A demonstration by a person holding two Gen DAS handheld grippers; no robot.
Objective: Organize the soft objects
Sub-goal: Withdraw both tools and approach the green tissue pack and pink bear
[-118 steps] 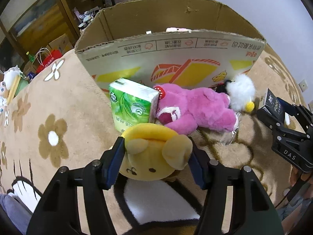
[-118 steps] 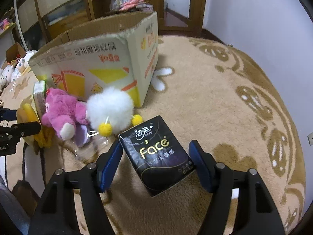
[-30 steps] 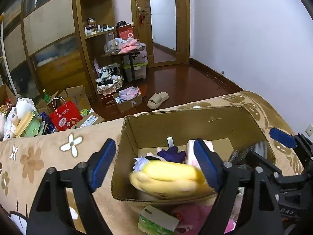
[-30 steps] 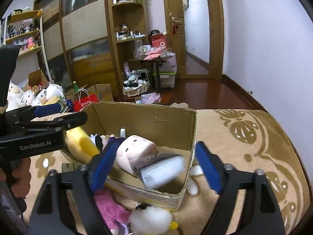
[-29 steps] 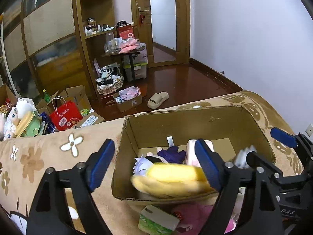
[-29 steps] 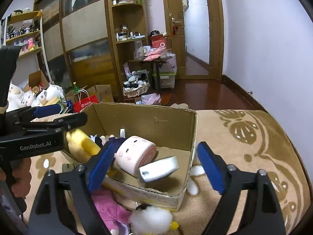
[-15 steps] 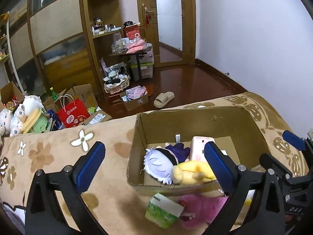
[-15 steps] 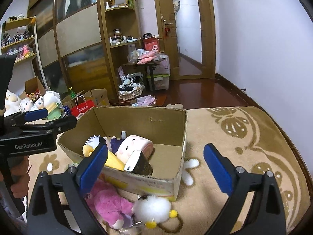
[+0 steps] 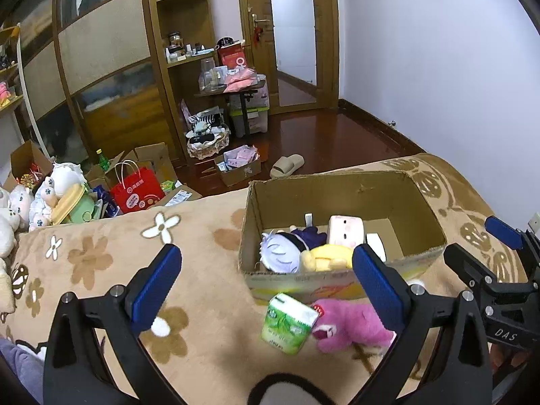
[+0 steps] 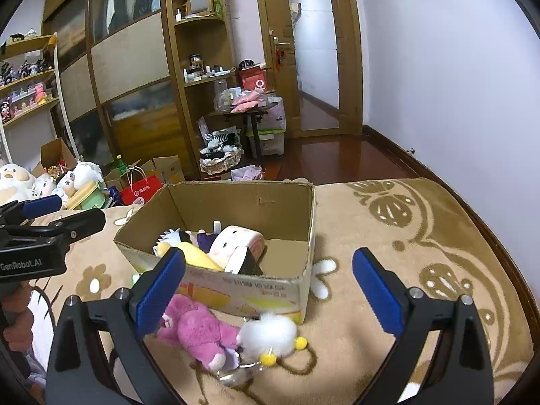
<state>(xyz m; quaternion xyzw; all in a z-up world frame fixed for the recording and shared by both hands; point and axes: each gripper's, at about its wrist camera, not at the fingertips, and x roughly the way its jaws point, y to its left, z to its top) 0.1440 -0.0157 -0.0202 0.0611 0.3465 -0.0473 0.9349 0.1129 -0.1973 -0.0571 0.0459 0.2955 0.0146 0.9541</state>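
Cardboard box (image 9: 337, 271) centre frame on beige blanket (image 9: 84, 263), holding yellow plush (image 9: 324, 258), pink roll plush (image 10: 236, 241), black tissue pack (image 10: 248, 263). Pink bear (image 10: 199, 332), white fluffy toy (image 10: 270, 334), green tissue pack (image 9: 288, 324) outside, below box. Left gripper (image 9: 263, 293) released, empty. Right gripper (image 10: 268, 290) released, empty.

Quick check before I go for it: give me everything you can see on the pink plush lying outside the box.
The pink plush is a fuzzy magenta bear with a paler muzzle and a red mark by its ear. It lies on its side on the beige blanket, outside the cardboard box, close against its printed front wall. Its head points toward the green tissue pack, which it touches or nearly touches; its feet meet the white fluffy toy. No hand-held gripper is touching it.
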